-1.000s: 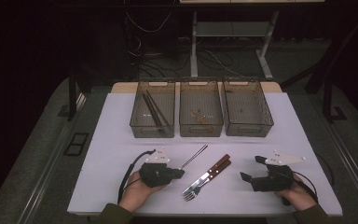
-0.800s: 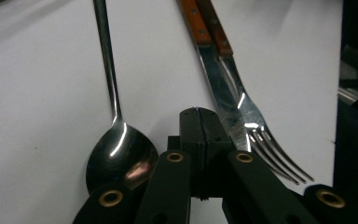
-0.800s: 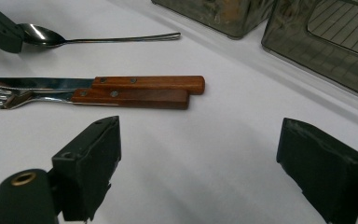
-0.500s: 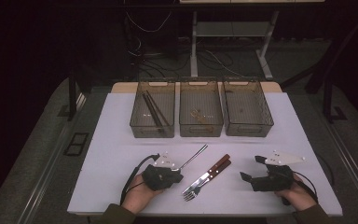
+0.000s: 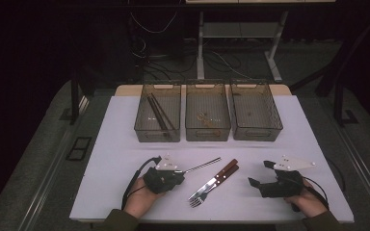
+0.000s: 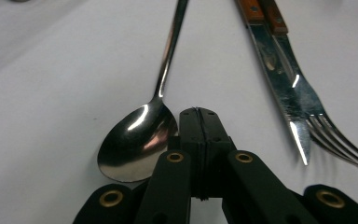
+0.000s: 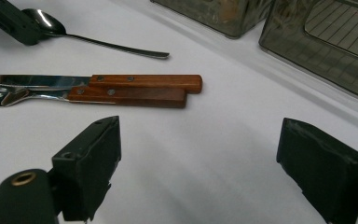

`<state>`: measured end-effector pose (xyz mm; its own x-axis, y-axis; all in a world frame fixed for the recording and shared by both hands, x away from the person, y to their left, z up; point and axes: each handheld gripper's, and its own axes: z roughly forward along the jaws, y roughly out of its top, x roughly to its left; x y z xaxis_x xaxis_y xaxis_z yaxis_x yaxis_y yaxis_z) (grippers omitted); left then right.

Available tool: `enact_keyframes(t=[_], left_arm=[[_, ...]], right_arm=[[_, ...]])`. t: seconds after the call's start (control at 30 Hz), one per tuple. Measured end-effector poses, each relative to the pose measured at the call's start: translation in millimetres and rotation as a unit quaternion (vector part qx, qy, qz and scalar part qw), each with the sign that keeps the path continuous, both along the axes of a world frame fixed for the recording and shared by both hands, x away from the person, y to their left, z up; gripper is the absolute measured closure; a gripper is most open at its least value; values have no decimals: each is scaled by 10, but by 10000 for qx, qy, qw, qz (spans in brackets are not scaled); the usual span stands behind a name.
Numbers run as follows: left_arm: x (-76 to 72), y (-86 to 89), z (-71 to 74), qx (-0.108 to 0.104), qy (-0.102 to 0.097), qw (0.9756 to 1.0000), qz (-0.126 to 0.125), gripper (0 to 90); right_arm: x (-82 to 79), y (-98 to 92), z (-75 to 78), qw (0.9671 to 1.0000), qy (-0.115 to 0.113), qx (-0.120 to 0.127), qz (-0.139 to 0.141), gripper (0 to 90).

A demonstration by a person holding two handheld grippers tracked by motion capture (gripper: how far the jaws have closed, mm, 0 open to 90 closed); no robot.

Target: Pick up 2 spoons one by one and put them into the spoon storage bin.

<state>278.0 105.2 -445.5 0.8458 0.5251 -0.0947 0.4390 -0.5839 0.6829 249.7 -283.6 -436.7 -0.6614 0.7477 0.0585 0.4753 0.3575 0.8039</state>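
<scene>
A steel spoon (image 6: 137, 142) lies on the white table, its handle (image 5: 202, 165) pointing right and away. My left gripper (image 6: 199, 122) is shut with nothing between the pads, its tip right against the rim of the spoon's bowl; it also shows from above (image 5: 179, 174). A wooden-handled knife (image 7: 144, 81) and fork (image 7: 130, 95) lie side by side (image 5: 214, 182) between the two hands. To their right my right gripper (image 5: 261, 173) rests on the table, jaws wide open (image 7: 200, 140) and empty, facing the wooden handles.
Three clear bins stand in a row at the back: the left bin (image 5: 144, 127) holds dark sticks, the middle bin (image 5: 207, 131) some small pieces, the right bin (image 5: 256, 132) looks bare. Bare white table (image 5: 115, 154) lies between bins and hands.
The left gripper has edged slightly right, and the spoon's handle has swung to lie flatter, pointing more to the right. The right gripper, knife and fork have stayed put.
</scene>
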Motion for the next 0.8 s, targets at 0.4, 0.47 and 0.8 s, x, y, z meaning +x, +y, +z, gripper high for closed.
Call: enact_keyframes(t=[0.4,0.47,0.8], left_arm=[[-19,61,133,-290,-149,9994,-102,809],[3,118,207,-518,-211,9984,-42,780],[319,217,164,-582,-38,9983,81,464]], right_arm=[[1,-1,-1,10000,-6,-12,12,140],[2,-1,-4,10000,-9,4,-1,140],[5,0,-12,10000,11,-6,4,139]])
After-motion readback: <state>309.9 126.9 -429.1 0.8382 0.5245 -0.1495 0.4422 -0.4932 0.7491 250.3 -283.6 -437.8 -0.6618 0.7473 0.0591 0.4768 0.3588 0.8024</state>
